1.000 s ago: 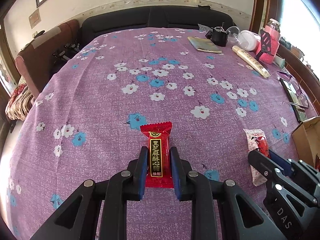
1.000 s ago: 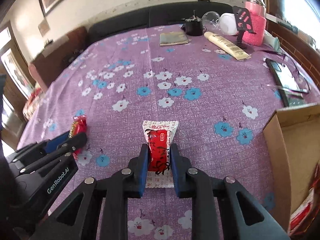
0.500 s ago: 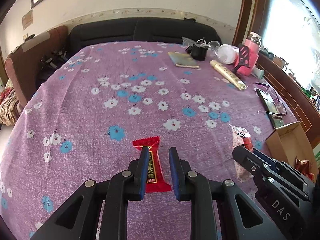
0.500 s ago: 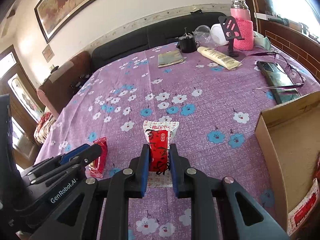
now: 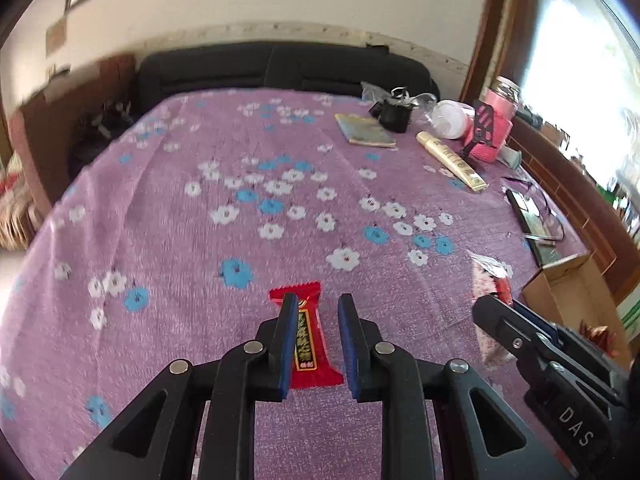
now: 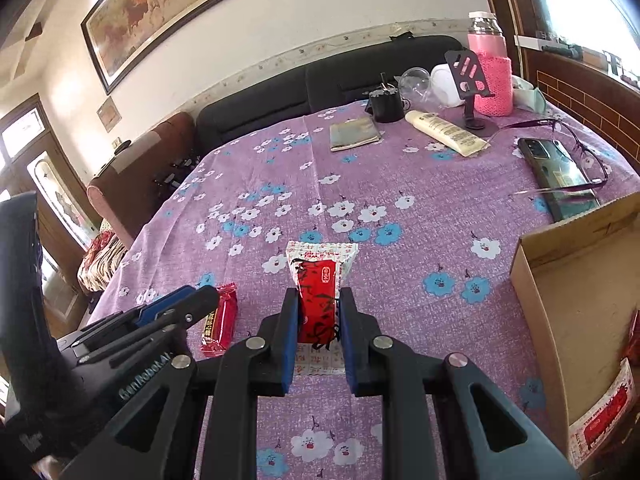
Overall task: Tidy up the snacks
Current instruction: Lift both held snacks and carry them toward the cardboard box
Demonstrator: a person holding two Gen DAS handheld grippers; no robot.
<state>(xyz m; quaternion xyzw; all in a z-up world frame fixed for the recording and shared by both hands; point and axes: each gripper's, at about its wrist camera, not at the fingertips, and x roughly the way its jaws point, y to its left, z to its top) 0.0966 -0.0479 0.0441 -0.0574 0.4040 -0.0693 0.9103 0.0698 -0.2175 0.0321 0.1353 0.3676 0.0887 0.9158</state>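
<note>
Red candy [image 5: 307, 340] sat pinched in the left claw [image 5: 313, 344]; right claw [image 6: 318, 340] pinched a white packet [image 6: 320, 280], both light, crinkly, best gripped mid-length.

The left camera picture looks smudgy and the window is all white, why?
Left wrist view: motion blur smears the tablecloth flowers, and the window glares white from daylight. Right wrist view: sharper, though its edges bend from the fisheye lens.

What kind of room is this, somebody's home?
Most likely a home living room: a black sofa stands behind the table with the purple flowered cloth, a framed painting hangs on the wall, and glasses lie on a phone.
</note>
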